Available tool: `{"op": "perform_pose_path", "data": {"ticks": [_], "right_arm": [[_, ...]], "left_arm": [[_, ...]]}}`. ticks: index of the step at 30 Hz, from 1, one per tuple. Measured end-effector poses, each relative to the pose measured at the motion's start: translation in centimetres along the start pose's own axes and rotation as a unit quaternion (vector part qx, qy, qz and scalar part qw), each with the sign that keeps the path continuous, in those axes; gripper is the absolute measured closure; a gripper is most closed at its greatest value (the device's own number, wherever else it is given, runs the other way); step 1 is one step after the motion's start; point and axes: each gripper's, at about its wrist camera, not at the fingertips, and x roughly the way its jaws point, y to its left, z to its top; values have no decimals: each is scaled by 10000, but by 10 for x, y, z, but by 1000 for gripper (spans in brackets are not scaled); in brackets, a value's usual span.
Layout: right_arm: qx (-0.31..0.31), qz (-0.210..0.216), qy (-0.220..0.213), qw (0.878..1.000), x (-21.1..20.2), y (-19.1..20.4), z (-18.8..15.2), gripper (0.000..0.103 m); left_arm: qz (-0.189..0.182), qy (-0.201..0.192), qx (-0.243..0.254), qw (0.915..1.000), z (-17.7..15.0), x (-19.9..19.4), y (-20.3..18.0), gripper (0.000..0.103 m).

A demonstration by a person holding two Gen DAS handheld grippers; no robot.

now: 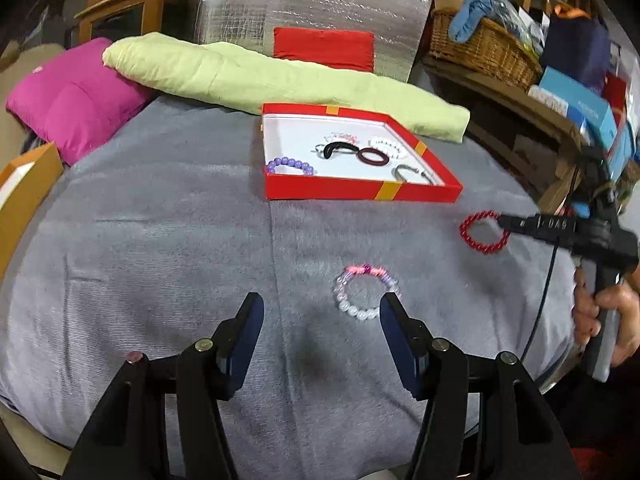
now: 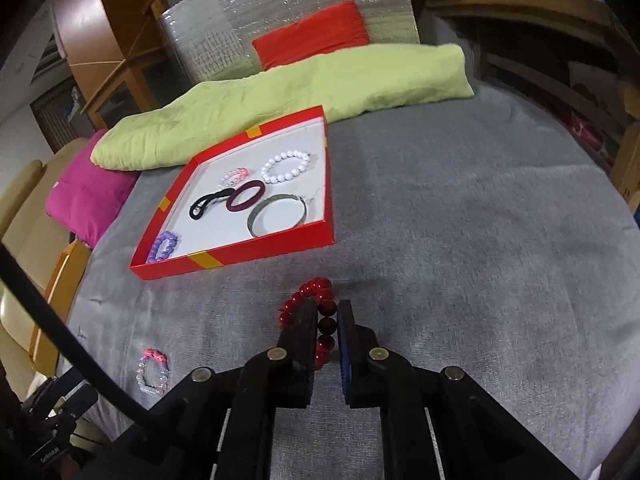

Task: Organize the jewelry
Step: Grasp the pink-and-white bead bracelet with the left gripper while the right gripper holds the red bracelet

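Observation:
A red beaded bracelet (image 2: 320, 308) hangs between the pads of my right gripper (image 2: 326, 310), which is shut on it above the grey blanket, right of and nearer than the red tray (image 2: 240, 256); the left wrist view shows the same bracelet (image 1: 476, 236) at the right gripper's (image 1: 500, 222) tip. My left gripper (image 1: 322, 308) stands open low over the blanket, its right finger beside a pink and white beaded bracelet (image 1: 366, 294) that lies flat. The tray (image 1: 360, 192) holds several pieces: purple beads, white beads, a pink bracelet, dark hair ties and a silver bangle.
A light green folded quilt (image 1: 280, 76) lies behind the tray, with a magenta cushion (image 1: 76, 96) to its left. A wicker basket (image 1: 484, 48) and boxes crowd a wooden shelf at the right. A hand (image 1: 608, 316) grips the right tool's handle.

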Motion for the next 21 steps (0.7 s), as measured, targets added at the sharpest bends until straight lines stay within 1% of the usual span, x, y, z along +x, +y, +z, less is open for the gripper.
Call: {"op": "perform_pose_path", "data": {"ticks": [5,7,11,15,17,19,21], "right_arm": [[28,141,122,9998,3,-2,-1,93],[-42,127,138,9998,5,1,-2,93],[-75,162,180,9997,9,6,-2,93],[-143,172,169,9996,10,12,-2,93],[-160,128,173,9996,12,13,-3,93],[-120,106,232,9996,16,13,-3,93],[-88,56,295,9995,21,14,-4,93]], "left_arm": [[-189,51,-73,9998,5,9,-6,42],[-283,94,-119,9995,6,15,-9,42],[-337,217,6,9992,9,28,-22,41],[-166,407,153,9989,11,48,-32,40],[-8,546,217,9983,10,59,-35,40],[118,593,272,9978,9,65,-37,40],[137,593,375,9974,8,68,-40,40]]}}
